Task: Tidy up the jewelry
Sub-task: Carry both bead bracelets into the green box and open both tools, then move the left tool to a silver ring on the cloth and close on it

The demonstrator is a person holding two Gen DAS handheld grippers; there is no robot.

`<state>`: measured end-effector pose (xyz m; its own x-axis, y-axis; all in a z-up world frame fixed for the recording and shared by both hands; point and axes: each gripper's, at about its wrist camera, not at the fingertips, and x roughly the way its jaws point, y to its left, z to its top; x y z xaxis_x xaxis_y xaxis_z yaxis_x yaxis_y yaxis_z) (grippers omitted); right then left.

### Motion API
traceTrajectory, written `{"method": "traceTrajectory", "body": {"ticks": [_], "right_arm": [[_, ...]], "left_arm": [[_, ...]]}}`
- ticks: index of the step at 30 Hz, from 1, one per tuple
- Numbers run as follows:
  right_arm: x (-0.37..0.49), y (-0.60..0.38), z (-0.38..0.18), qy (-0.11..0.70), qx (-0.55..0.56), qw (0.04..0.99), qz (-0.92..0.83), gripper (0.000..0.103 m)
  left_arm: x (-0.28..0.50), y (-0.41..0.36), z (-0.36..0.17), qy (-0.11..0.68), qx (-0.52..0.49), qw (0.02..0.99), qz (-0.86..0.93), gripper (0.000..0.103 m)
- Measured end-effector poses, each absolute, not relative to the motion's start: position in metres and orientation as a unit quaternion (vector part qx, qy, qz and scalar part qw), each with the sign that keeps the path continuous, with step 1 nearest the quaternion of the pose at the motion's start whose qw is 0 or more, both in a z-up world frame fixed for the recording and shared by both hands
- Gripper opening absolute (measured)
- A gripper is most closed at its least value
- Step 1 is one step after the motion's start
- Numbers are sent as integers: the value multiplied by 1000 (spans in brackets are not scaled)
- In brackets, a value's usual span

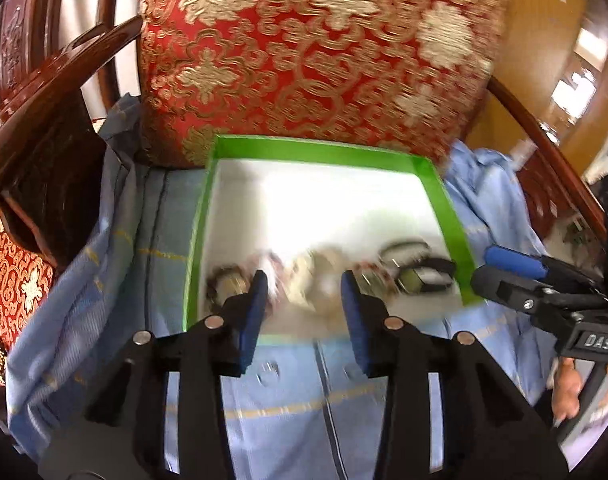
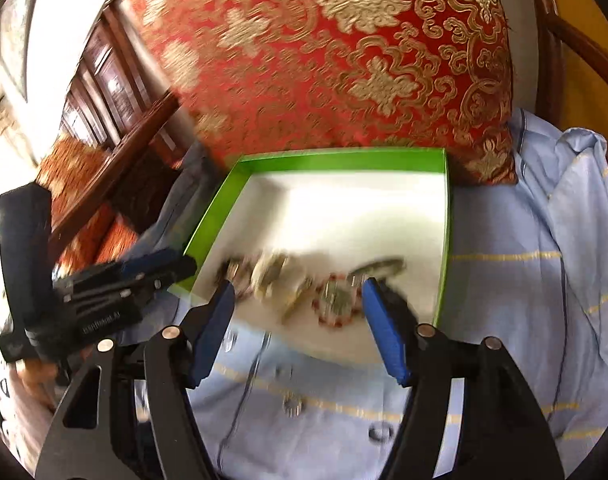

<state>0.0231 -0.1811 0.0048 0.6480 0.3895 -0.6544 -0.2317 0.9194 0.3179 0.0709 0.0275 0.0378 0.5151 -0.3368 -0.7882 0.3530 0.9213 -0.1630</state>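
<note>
Green-walled tray (image 1: 444,196) with a white floor, resting on light blue cloth (image 1: 283,400) in front of a red and gold cushion (image 1: 312,52). Blurred jewelry (image 2: 295,288) heaped along the tray's near edge. Left gripper (image 1: 304,288) above that edge, jaws partly apart, holding nothing. Right gripper (image 2: 297,304) likewise over the pile, jaws wider apart, also empty.
</note>
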Motion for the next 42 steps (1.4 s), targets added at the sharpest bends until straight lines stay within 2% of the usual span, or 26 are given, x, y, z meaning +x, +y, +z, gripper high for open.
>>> {"method": "traceTrajectory", "body": {"ticks": [4,7,8,9,14,15,16,22,23,24,26,31,40,41,42], "right_arm": [[4,-159,-28,433,39,882,180,65],[8,-140,-60,472,-1,865,172,65],[10,-130,-73,486,-20,857,169,61],[11,-121,-83,494,-38,853,166,53],[12,-98,-118,511,-93,841,150,36],[11,-96,-118,507,-104,843,147,24],[10,-95,-118,509,-117,841,146,21],[11,-111,-116,527,-93,834,134,21],[13,-118,-114,533,-73,832,134,24],[14,-127,-111,538,-51,831,134,33],[13,-148,-99,535,-2,834,134,44],[8,-188,-83,531,21,843,87,44],[1,-233,-106,552,51,831,39,45],[0,-237,-106,551,54,832,37,45],[-1,-240,-105,550,56,832,36,44]], "left_arm": [[38,24,31,462,37,855,-234,37],[33,20,15,486,48,846,-214,41],[35,20,9,497,48,843,-201,43],[38,21,3,509,48,839,-187,46],[53,34,-26,564,39,814,-136,50],[54,36,-27,566,39,813,-132,52],[55,38,-29,568,37,812,-131,52],[62,36,-34,574,33,808,-129,53],[63,35,-36,576,36,807,-127,54],[63,33,-36,576,38,806,-127,54],[59,29,-37,575,44,806,-134,54],[41,-2,-35,567,65,800,-186,54],[2,-73,-41,545,143,785,-256,53],[0,-79,-45,548,151,782,-256,52],[0,-84,-50,551,159,779,-253,43]]}}
